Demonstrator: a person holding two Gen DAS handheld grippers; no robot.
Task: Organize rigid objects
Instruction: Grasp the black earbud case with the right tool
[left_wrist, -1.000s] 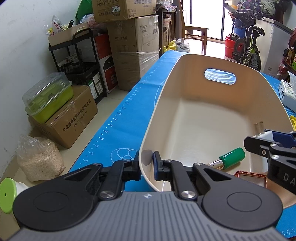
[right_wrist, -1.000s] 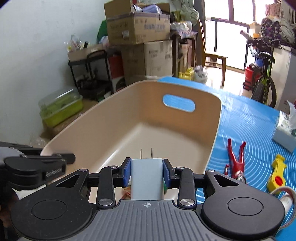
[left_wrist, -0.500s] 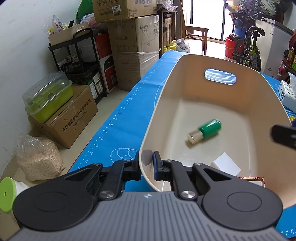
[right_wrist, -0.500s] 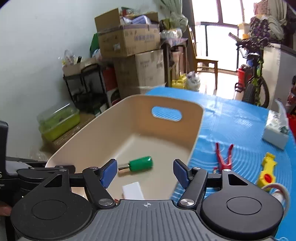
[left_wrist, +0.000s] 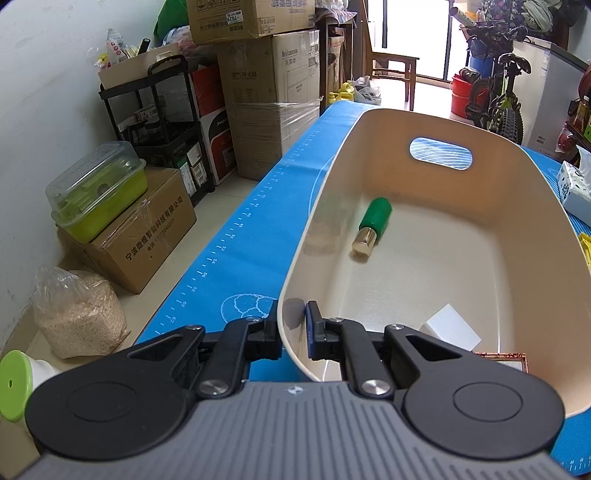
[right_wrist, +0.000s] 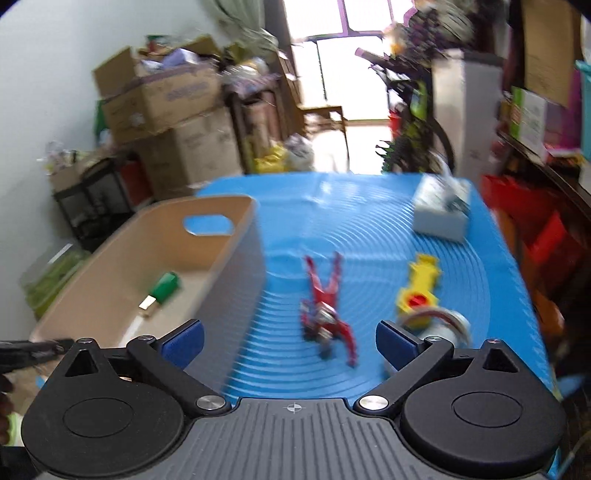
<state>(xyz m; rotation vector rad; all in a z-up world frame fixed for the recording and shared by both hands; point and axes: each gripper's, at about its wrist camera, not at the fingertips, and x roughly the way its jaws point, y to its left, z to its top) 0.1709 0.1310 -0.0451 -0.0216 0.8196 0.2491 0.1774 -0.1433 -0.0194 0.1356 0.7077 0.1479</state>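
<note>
Cream oval bin (left_wrist: 517, 206) fills the left-wrist frame's right half, holding a green-handled tool (left_wrist: 372, 224) (lying tilted) and white charger block (left_wrist: 451, 328). Red clamp (right_wrist: 328, 306) and yellow tool (right_wrist: 419, 286) lie centre-right on blue mat.

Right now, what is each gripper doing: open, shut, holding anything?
Left gripper: jaws shut on the near rim of the beige bin.
Right gripper: jaws wide open, holding nothing, above the blue mat.
</note>
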